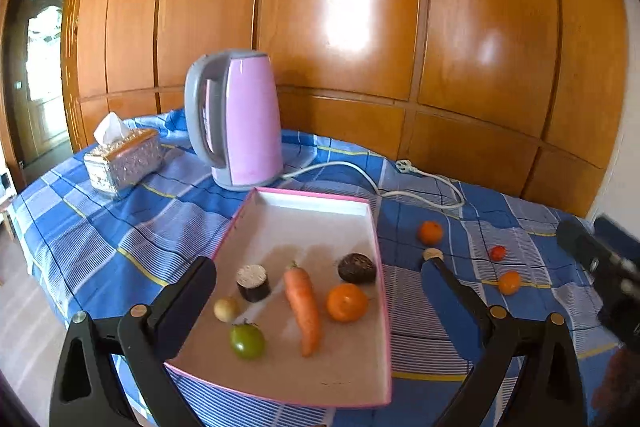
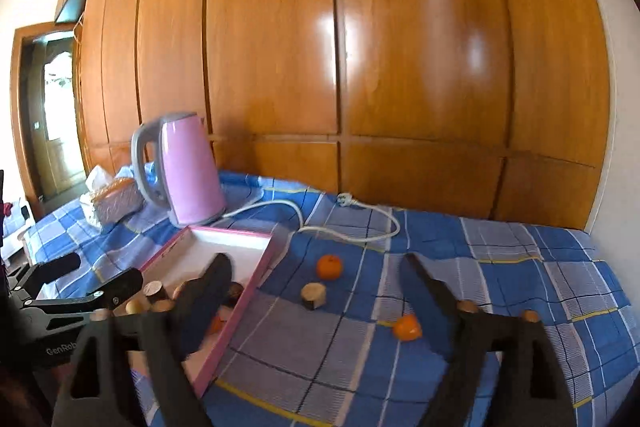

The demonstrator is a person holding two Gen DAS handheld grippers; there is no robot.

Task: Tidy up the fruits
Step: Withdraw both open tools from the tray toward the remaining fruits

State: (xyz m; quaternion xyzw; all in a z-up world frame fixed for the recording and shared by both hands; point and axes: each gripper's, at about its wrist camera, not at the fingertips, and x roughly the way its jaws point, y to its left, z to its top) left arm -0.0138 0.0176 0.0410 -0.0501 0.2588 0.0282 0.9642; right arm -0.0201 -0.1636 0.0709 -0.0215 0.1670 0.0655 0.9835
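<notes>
A pink-rimmed white tray (image 1: 312, 211) holds a carrot (image 1: 303, 307), an orange (image 1: 347, 302), a dark wrinkled fruit (image 1: 357, 268), a green tomato (image 1: 247, 341), a small pale fruit (image 1: 226, 309) and a dark cut stub (image 1: 253, 283). My left gripper (image 1: 316, 267) hovers open over the tray's near half, holding nothing. On the cloth right of the tray (image 2: 240, 247) lie an orange (image 2: 330, 267), a cut stub (image 2: 313, 295) and a second orange (image 2: 407, 327). My right gripper (image 2: 316, 259) stands open above them, empty. A small red tomato (image 1: 497, 253) lies further right.
A pink kettle (image 1: 244, 119) stands behind the tray, its white cord (image 1: 360, 175) looping across the blue checked cloth (image 1: 120, 227). A tissue box (image 1: 124, 159) sits at the back left. Wooden wardrobe doors (image 1: 360, 27) back the table. The table edge drops off on the left.
</notes>
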